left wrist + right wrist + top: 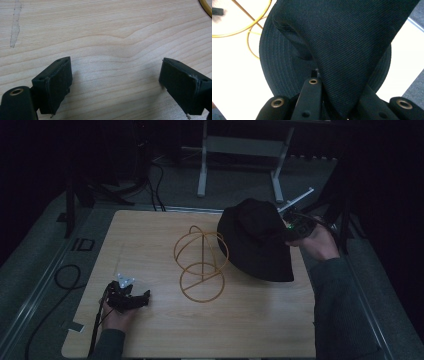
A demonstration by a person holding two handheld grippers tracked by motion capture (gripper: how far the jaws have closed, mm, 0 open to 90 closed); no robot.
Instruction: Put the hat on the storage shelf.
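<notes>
Wooden table; right gripper clamps black hat (unlabelled); left gripper spread apart.

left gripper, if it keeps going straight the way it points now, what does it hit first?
Probably the yellow wire stand. The left gripper, jaws open over bare table, points right toward the stand's base ring; its edge shows at the left gripper view's top right. Depth is unclear.

Wire stand mid-table; hat just right, overlapping it; left claw near-left.
</notes>
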